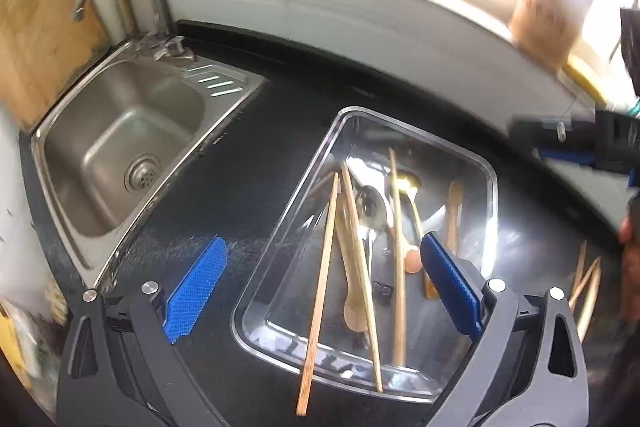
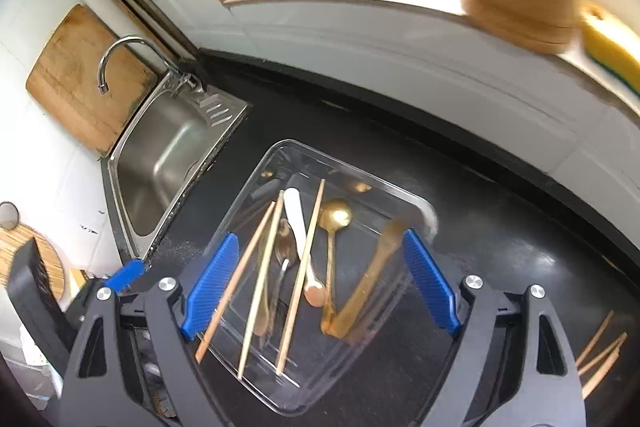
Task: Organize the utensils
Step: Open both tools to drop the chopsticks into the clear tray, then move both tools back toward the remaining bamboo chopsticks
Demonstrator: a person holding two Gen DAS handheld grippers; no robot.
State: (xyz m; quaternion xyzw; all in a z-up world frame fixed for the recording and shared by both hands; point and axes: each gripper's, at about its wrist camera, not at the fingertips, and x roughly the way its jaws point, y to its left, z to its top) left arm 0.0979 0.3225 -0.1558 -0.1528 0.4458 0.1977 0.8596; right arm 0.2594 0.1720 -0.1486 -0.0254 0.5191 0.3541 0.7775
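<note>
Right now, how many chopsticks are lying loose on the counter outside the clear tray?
3, fanned together on the black counter right of the clear tray: one upper, one middle, one lower. More may be hidden beyond the frame edge or behind the right gripper.

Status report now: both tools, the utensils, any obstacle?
Left tool open, empty. Right tool open, empty. Wooden chopsticks mixed with spoons in clear plastic tray. Nothing blocking.

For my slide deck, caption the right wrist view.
Open right gripper above clear tray of chopsticks and spoons.
</note>
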